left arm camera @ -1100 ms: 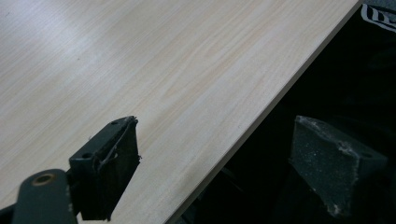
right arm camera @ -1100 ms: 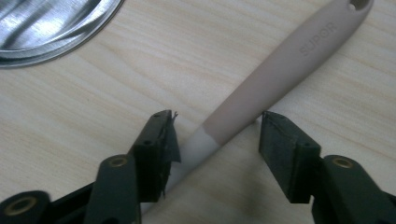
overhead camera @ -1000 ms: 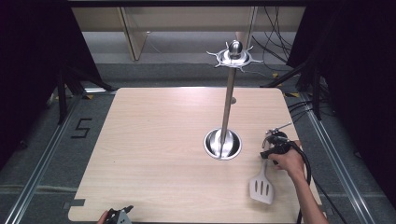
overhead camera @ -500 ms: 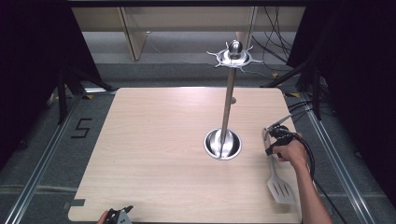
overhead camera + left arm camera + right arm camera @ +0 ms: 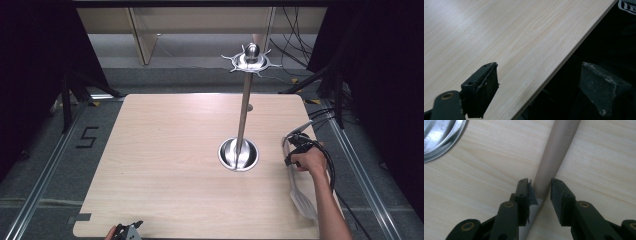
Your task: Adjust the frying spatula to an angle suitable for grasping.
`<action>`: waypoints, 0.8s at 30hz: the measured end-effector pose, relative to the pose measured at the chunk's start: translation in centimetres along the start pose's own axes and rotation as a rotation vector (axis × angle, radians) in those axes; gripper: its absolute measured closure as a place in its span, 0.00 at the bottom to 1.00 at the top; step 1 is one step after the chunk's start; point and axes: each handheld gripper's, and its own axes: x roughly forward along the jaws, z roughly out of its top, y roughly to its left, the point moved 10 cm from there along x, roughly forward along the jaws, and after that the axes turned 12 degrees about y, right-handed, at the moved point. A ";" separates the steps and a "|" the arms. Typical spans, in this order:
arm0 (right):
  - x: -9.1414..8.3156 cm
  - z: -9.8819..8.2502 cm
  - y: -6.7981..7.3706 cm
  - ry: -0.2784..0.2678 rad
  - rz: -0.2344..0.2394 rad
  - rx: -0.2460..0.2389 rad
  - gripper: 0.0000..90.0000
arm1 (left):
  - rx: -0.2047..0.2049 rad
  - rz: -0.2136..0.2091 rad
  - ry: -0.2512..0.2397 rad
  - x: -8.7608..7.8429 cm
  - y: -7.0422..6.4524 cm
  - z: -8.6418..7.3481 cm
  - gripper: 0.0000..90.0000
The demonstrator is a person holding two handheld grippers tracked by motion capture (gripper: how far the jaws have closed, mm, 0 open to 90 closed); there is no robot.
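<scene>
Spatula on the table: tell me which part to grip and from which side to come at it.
Grip the spatula by its long straight handle, not the flat slotted blade. It lies flat on the table, so come from above, jaws straddling the handle crosswise. The right claw already sits there.

A pale wooden bench [image 5: 165,170] is filling the middle of the frame. A steel stand [image 5: 244,112] is rising right of centre from a round base [image 5: 239,154], its hooked crown [image 5: 251,59] sitting near the top. Cables [image 5: 295,47] are lying at upper right. A "5" mark [image 5: 87,136] is showing at left.
</scene>
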 end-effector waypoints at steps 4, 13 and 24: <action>0.5 0.0 0.3 -0.001 0.030 0.030 0.74 | 0.001 -0.001 0.000 0.1 0.0 0.0 0.16; 0.7 0.0 0.5 0.013 0.017 0.010 0.74 | 0.001 0.008 0.003 -0.1 0.1 0.0 0.17; 0.9 0.6 1.8 0.021 -0.016 -0.185 0.82 | -0.004 -0.004 0.002 0.0 0.0 0.0 0.16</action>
